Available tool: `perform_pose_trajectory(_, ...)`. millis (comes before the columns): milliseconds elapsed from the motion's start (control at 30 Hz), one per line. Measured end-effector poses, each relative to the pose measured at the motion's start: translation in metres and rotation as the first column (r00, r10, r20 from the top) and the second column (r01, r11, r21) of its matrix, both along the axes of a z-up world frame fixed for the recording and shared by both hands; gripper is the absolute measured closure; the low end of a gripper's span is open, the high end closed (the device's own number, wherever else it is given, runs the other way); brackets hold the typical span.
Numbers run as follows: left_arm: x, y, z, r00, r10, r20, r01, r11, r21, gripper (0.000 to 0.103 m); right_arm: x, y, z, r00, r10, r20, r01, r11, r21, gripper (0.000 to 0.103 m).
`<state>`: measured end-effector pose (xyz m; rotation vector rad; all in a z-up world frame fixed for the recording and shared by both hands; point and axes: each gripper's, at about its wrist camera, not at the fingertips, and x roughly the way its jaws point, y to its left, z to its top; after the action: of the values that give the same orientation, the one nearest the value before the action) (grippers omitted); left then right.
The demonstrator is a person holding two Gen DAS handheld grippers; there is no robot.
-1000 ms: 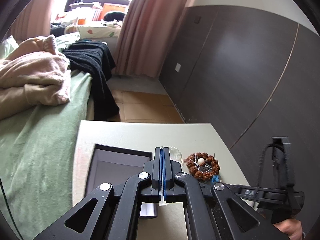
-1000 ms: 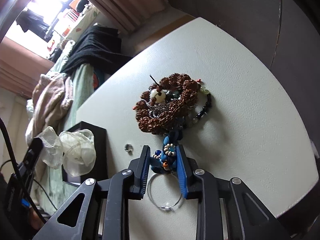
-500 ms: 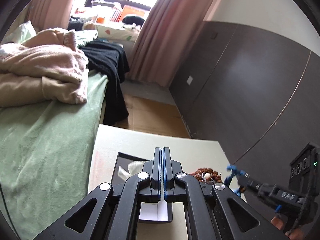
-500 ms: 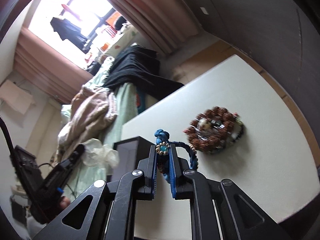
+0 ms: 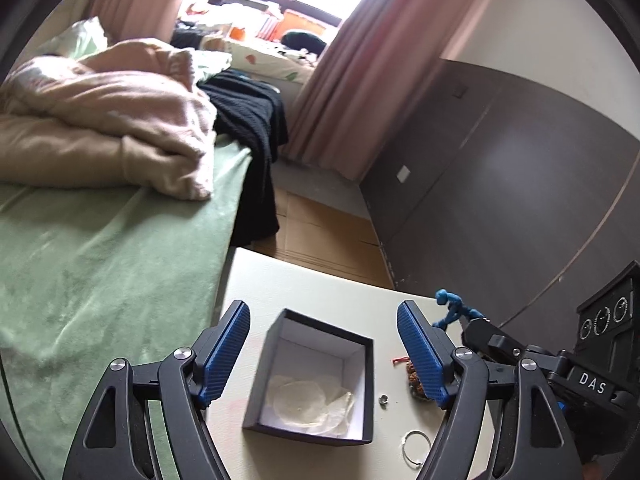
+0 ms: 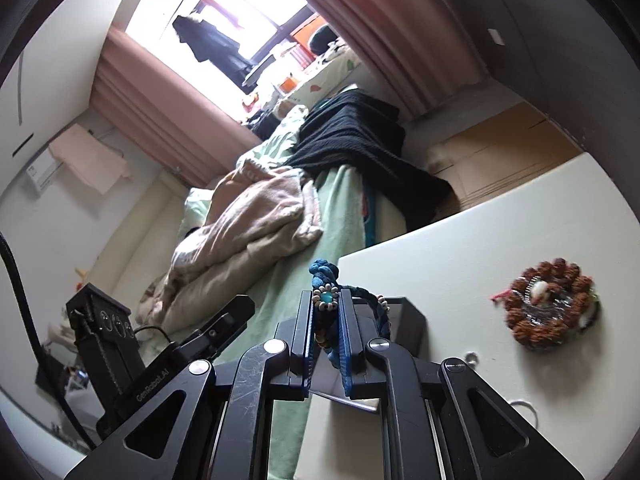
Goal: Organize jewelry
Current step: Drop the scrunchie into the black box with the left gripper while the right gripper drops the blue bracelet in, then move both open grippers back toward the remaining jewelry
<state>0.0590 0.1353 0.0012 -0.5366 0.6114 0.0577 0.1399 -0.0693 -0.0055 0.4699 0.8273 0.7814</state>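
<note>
My left gripper (image 5: pixel 323 350) is open above an open black box (image 5: pixel 362 384) on the white table; crumpled clear plastic bags (image 5: pixel 310 400) lie inside it. My right gripper (image 6: pixel 325 334) is shut on a blue braided bracelet (image 6: pixel 325 276) and holds it above the table near the box (image 6: pixel 410 318); its knot shows in the left wrist view (image 5: pixel 450 312). A pile of brown bead bracelets (image 6: pixel 546 306) lies on the table to the right. A small silver ring (image 5: pixel 383 399) and a thin wire hoop (image 5: pixel 416 442) lie right of the box.
The white table (image 5: pixel 304 288) stands against a green-covered bed (image 5: pixel 100 264) on the left, with a pink blanket (image 5: pixel 108 120) and black garment (image 5: pixel 248 120). A dark panelled wall (image 5: pixel 500 184) runs along the right.
My left gripper has opened and the plastic bags it held now lie in the box. My right gripper has lifted the blue bracelet off the pile and carried it left toward the box.
</note>
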Motion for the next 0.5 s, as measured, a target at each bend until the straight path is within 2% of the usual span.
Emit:
perform_pose_trajectory(100, -0.007, 0.011, -0.001, 1.000, 0.025, 0.008, -0.025, 1.000, -0.016, 0.026, 0.000, 0.017, -0.003, 0.999, 0.051, -0.016, -0.051, 0.999, 0.016, 0.089)
perform_pose_trajectory(167, -0.010, 0.014, -0.001, 0.999, 0.039, 0.004, -0.039, 0.999, -0.005, 0.026, 0.000, 0.025, -0.013, 0.996, 0.078, -0.050, -0.078, 0.997, 0.001, 0.080)
perform_pose_trajectory(233, -0.011, 0.015, -0.003, 0.999, 0.036, -0.005, -0.036, 0.999, -0.004, 0.026, 0.002, 0.026, -0.023, 0.993, 0.071, -0.094, -0.075, 0.997, -0.030, 0.042)
perform_pose_trajectory(267, -0.011, 0.014, -0.004, 1.000, 0.027, -0.007, -0.027, 1.000, -0.011, 0.026, 0.002, 0.021, -0.026, 0.994, 0.043, -0.100, -0.047, 0.998, -0.040, 0.039)
perform_pose_trajectory(500, -0.006, -0.013, -0.004, 0.999, -0.049, -0.003, 0.049, 0.999, 0.002, 0.026, -0.002, -0.042, -0.026, 0.988, -0.107, -0.108, 0.096, 0.991, -0.098, 0.036)
